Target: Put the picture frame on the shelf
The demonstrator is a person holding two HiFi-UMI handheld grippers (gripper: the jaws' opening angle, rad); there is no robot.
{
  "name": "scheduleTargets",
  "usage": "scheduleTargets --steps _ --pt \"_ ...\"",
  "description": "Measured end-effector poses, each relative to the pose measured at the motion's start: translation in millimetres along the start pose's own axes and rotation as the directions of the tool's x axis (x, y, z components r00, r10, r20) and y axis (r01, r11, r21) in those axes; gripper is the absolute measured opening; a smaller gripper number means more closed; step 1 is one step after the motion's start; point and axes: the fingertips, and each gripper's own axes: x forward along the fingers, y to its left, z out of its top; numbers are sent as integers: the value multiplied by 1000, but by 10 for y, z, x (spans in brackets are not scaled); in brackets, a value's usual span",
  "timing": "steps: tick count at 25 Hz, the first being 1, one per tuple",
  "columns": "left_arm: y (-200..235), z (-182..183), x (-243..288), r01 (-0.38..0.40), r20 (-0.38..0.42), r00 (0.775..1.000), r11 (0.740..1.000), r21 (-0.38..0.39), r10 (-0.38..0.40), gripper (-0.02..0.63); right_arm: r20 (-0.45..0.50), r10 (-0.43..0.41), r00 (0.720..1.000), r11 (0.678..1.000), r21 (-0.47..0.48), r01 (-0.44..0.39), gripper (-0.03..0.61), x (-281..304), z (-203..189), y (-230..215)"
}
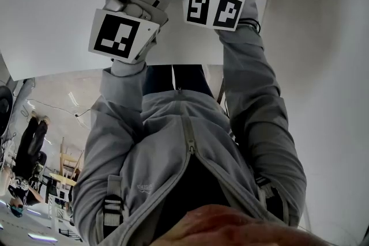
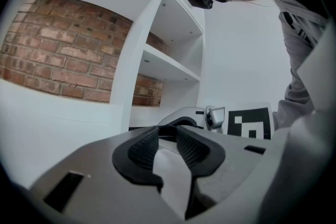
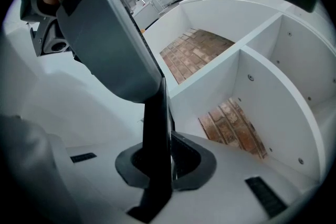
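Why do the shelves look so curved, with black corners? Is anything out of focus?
Left gripper view: the wide lens bows the shelf edges, the corners go black, and the close jaws are soft. Right gripper view: same bowing; the picture frame so near the lens is a dark blurred edge. Head view: flat, washed-out white light.

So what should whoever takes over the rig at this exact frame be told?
Right gripper: shut on the picture frame, clamping its thin dark edge, with the panel rising above the jaws.
Left gripper: jaws apart with nothing evident between them, close beside the right gripper.
Shelf: white compartments with brick backing, just beyond the frame.
Done: frame gripped and held up at the shelf.
Left: stand it in a compartment, perhaps steadied with the left gripper, then release.
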Motion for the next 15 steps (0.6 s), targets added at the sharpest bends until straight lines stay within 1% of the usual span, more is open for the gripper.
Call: scheduleTargets --steps 3,4,5,6,7,9,13,15 --pt "7 -63 -19 -9 -3 1000 1000 -4 9 107 18 43 999 999 20 -44 41 0 -6 81" --pt "9 -69 -28 -8 -12 1000 1000 0 8 106 27 60 998 998 28 -60 67 -7 4 91" --pt "11 -72 -38 -6 -22 1000 1000 6 6 104 35 76 997 996 37 -77 127 -15 16 98" --pt "12 -71 -45 -5 -29 1000 1000 11 6 101 42 89 995 995 49 -91 170 -26 25 105" --pt "13 -68 -50 -6 -31 999 1000 13 7 100 48 96 994 993 66 -100 183 -40 28 110" --pt "16 -67 -55 -11 -30 999 1000 9 12 97 57 97 994 988 115 -103 219 -79 10 104" --pt "48 7 -52 -37 19 999 999 -22 37 81 55 70 996 970 229 -80 240 -181 -86 21" --pt "52 -46 -75 -36 3 999 999 -11 36 78 51 53 997 952 298 -66 250 -250 -153 -15"
